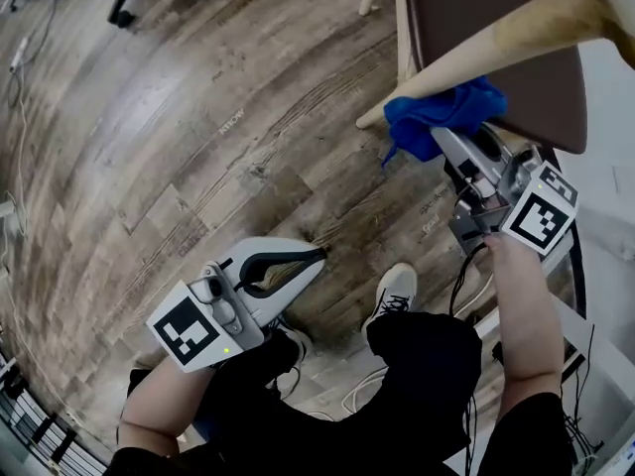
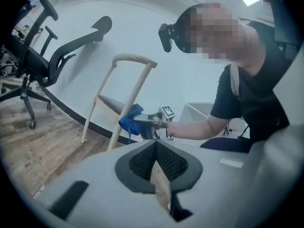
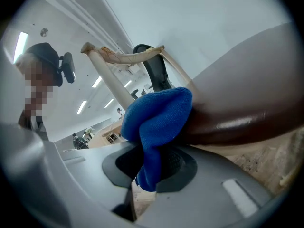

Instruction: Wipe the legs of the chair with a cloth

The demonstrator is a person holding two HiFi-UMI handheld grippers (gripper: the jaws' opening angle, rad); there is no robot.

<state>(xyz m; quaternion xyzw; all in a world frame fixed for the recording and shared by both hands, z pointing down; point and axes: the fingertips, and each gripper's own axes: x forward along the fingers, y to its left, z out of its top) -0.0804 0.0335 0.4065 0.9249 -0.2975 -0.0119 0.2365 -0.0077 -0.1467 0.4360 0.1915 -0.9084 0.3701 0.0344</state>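
Note:
The wooden chair (image 1: pixel 496 58) has a brown seat and pale legs; in the head view it stands at the upper right. A blue cloth (image 1: pixel 444 110) is bunched against one slanted leg (image 1: pixel 458 58), just under the seat. My right gripper (image 1: pixel 444 139) is shut on this cloth (image 3: pixel 156 120), which fills its jaws and presses against the seat's underside (image 3: pixel 247 103). My left gripper (image 1: pixel 316 258) hovers low over the floor, shut and empty, well to the left of the chair. From there the chair (image 2: pixel 124 87) and the cloth (image 2: pixel 129 121) show ahead.
A black office chair (image 2: pixel 47 56) stands on the wood floor (image 1: pixel 198 137) to the far left. The person's shoe (image 1: pixel 394 292) and loose cables (image 1: pixel 362 390) lie below the chair. A white wall with a dark baseboard (image 2: pixel 71 115) runs behind the chair.

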